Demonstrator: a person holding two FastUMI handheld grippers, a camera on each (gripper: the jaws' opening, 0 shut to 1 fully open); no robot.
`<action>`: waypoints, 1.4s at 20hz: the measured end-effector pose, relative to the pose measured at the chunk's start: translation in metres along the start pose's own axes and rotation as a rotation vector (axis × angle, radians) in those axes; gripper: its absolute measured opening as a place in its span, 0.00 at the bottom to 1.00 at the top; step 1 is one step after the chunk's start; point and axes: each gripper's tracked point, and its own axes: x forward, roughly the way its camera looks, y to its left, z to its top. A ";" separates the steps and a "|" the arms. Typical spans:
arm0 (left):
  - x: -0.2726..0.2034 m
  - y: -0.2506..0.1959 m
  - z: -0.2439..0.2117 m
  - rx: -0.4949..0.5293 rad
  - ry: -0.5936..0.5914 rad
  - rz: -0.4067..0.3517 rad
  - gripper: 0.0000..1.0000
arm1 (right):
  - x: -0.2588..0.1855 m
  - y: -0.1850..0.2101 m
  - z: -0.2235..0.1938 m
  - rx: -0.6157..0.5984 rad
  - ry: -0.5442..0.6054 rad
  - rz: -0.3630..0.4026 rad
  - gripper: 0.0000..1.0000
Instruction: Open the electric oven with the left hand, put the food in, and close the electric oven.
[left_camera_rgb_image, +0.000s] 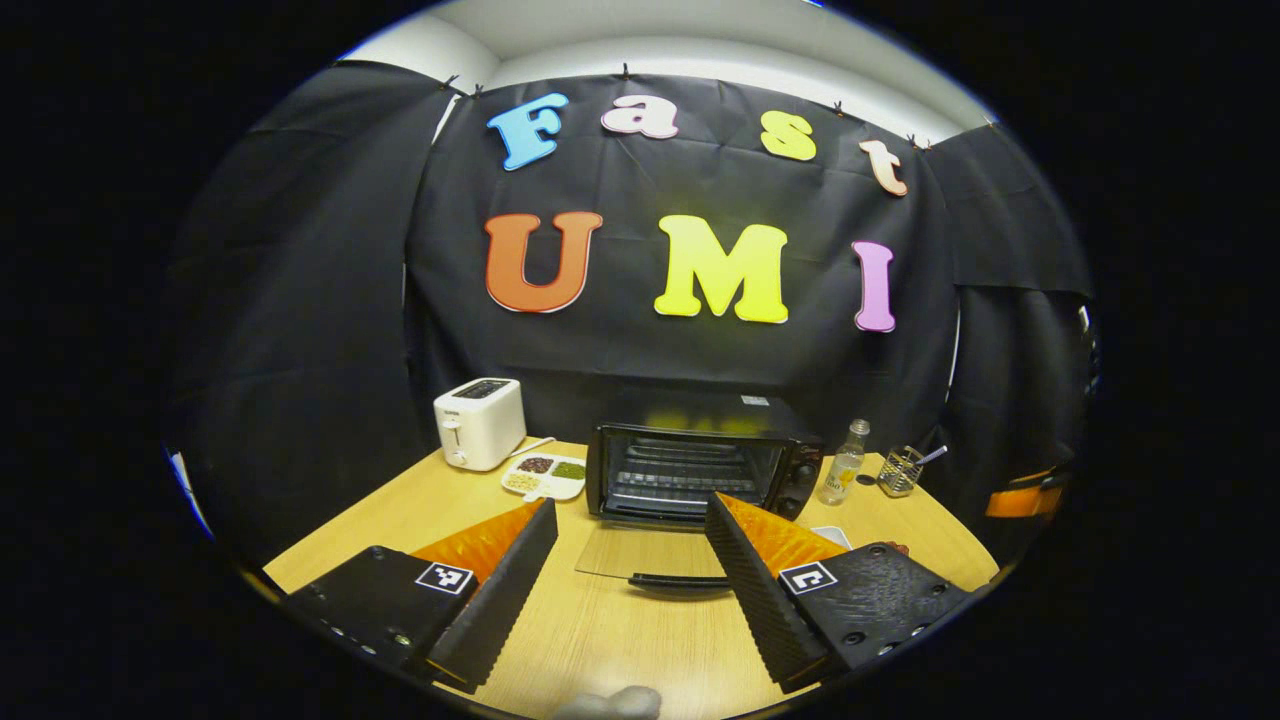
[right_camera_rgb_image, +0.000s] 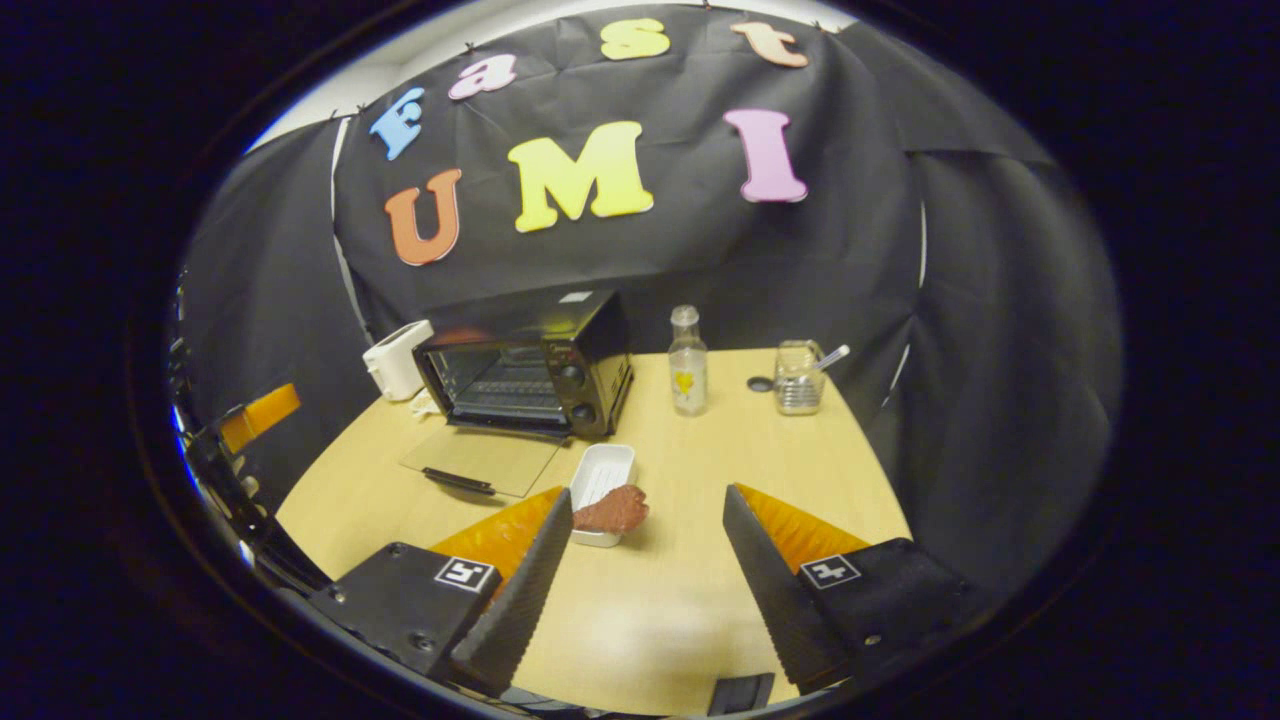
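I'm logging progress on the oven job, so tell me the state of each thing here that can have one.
Electric oven: open, nothing on its rack.
Oven door: folded flat on the table.
Food: out of the oven, resting on the white tray.
Left gripper: open, holding nothing.
Right gripper: open, holding nothing.

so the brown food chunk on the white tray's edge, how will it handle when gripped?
The food looks irregular and soft, so it may deform or slip. It overhangs the white tray rim, so a nudge could probably tip it onto the table.
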 end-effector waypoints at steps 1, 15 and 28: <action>-0.006 0.003 0.006 0.015 -0.002 0.023 0.95 | 0.018 -0.002 -0.006 0.017 0.034 0.025 0.93; -0.040 -0.006 0.048 0.038 -0.022 0.263 0.95 | 0.123 0.008 -0.053 0.374 0.386 0.317 0.29; -0.054 0.020 0.050 0.034 -0.017 0.252 0.95 | 0.095 0.040 -0.013 0.397 0.266 0.349 0.13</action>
